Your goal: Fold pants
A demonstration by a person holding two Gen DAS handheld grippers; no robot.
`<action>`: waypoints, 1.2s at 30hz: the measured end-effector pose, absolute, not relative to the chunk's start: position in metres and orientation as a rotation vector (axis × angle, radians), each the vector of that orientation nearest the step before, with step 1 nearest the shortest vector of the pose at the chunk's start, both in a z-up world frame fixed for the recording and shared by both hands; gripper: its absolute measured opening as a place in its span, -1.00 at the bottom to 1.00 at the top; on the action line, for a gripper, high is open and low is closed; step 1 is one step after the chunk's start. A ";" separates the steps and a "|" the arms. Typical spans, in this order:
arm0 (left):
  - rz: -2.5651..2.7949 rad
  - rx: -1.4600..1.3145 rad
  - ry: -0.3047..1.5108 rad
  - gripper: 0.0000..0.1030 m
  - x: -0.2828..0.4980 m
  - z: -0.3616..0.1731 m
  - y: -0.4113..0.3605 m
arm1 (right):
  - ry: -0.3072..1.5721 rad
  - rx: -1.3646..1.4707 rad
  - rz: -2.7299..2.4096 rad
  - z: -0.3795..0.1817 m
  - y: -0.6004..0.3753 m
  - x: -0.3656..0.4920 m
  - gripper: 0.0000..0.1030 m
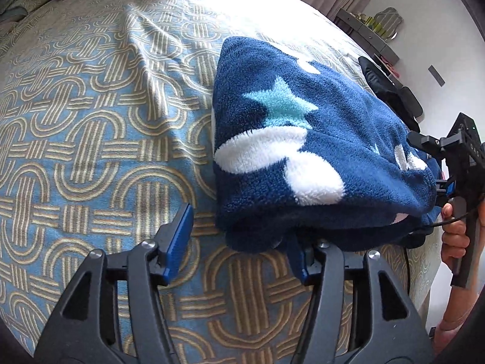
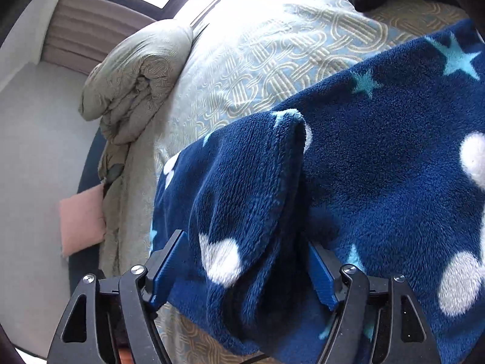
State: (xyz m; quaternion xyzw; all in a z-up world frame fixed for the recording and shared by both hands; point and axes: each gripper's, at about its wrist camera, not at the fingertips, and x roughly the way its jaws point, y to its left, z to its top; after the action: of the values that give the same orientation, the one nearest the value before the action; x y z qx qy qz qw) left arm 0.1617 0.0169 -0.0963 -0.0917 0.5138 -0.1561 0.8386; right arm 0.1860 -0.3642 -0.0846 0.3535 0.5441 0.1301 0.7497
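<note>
The navy fleece pants (image 1: pixel 303 151), patterned with teal stars and white dots, lie folded in a thick bundle on the patterned bed cover (image 1: pixel 91 121). My left gripper (image 1: pixel 239 248) stands open at the bundle's near left corner. Its left finger (image 1: pixel 178 236) is over bare cover, and its right finger (image 1: pixel 300 264) is tucked under the fabric's edge. My right gripper (image 2: pixel 245 268) is open wide around a hanging fold of the pants (image 2: pixel 242 197), and its pads stand clear of the cloth. In the left wrist view the right gripper's body (image 1: pixel 457 151) sits at the bundle's far right, held by a hand (image 1: pixel 451 236).
A rolled duvet (image 2: pixel 136 72) lies at the bed's far end, spilling over the side. A pink cushion (image 2: pixel 81 221) rests on the grey floor. A black item (image 1: pixel 385 91) lies past the pants by the bed's right edge, with shelves (image 1: pixel 369 30) on the wall behind.
</note>
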 end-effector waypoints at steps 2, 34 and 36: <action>-0.333 -0.215 1.093 0.15 0.164 -0.098 0.017 | 1.226 0.805 0.292 -0.095 -0.362 0.197 0.58; -0.267 -0.103 0.990 -0.37 0.156 -0.085 0.024 | 1.068 0.446 0.208 -0.029 -0.340 0.202 -0.58; -0.268 -0.113 0.993 -0.36 0.157 -0.085 0.025 | 1.085 0.433 0.170 -0.036 -0.345 0.203 -0.58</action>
State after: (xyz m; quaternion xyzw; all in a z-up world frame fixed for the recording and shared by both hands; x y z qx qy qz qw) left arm 0.1570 0.0252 -0.0854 -0.0541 0.4749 -0.1279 0.8690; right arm 0.2029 -0.3452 -0.0357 0.2039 0.5114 0.0801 0.8310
